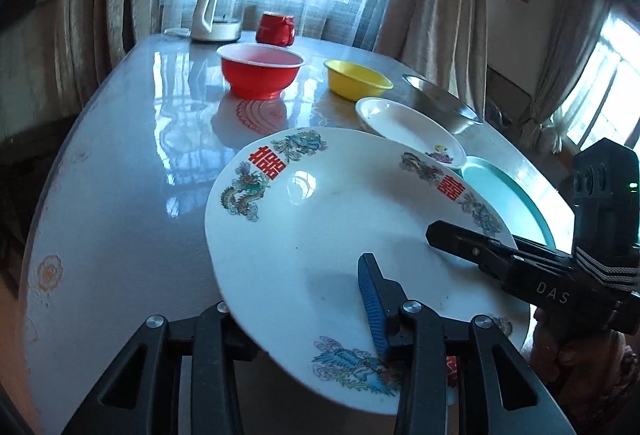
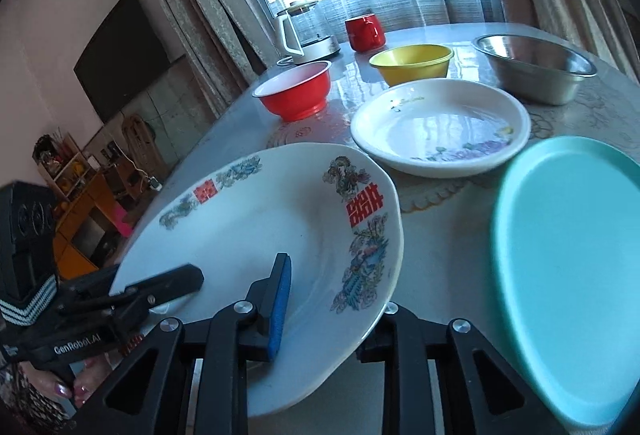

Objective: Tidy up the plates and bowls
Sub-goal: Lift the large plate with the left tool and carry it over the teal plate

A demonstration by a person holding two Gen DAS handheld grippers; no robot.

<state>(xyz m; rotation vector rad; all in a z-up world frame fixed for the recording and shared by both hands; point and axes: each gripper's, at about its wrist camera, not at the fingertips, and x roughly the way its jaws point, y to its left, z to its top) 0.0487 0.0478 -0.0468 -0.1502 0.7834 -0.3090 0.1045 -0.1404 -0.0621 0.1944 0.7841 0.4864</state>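
A large white plate with dragon and red character prints (image 1: 340, 219) (image 2: 256, 231) is held tilted above the table by both grippers. My left gripper (image 1: 320, 323) is shut on its near rim, one blue-padded finger (image 1: 372, 299) on top. My right gripper (image 2: 328, 299) is shut on the opposite rim, blue pad (image 2: 280, 311) on top; it also shows in the left wrist view (image 1: 500, 255). A smaller white plate (image 2: 440, 127), a teal plate (image 2: 572, 275), a red bowl (image 2: 296, 95), a yellow bowl (image 2: 412, 63) and a steel bowl (image 2: 532, 67) sit on the table.
A glossy grey table (image 1: 132, 175) carries everything. A kettle (image 1: 218, 11) and a red mug (image 1: 276, 29) stand at its far edge by the curtained window. The table's left edge drops off to the room floor.
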